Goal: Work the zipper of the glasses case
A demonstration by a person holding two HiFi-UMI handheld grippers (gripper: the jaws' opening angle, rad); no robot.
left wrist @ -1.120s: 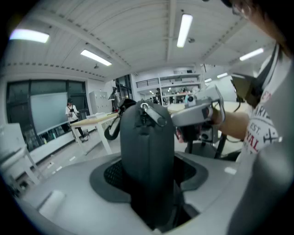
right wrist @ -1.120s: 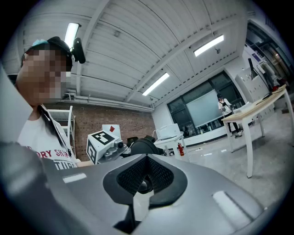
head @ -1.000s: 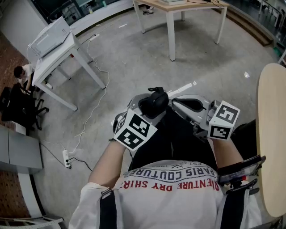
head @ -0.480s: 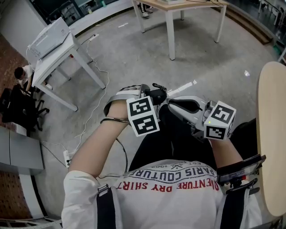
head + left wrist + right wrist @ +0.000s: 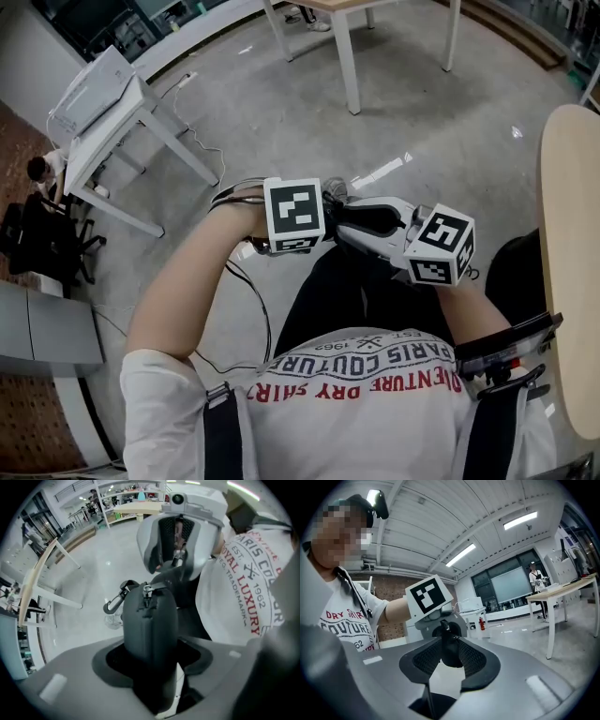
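Grip is firm on the left: the left gripper (image 5: pixel 151 665) is clamped on the dark glasses case (image 5: pixel 150 618). The case stands up out of its jaws, lower end lost in the shadow between them. Facing it, the right gripper (image 5: pixel 450 663) has its jaws opening. The rounded end of the case sits in the gap, and the pads (image 5: pixel 474 659) stand off it on either side. From the head view you would hardly know any of this. The case, held in the air in front of the person's waist, is almost wholly hidden behind the left gripper's marker cube (image 5: pixel 293 214) and the right gripper's body. Neither set of jaws can be read from up there. The left gripper view gives what the others don't: the zipper pull (image 5: pixel 146 592) at the top of the case's seam and a snap hook (image 5: pixel 114 603) hanging off its left shoulder. In the right gripper view the pull is only a small dark nub, and how far the zipper runs cannot be told. Further out, the head view alone shows the grey floor (image 5: pixel 450 122) and a white table (image 5: pixel 103 122) at the left. It also catches a second table's legs (image 5: pixel 342 56), cut off by the top edge, and a slice of round wooden tabletop (image 5: pixel 567 281) at the right.
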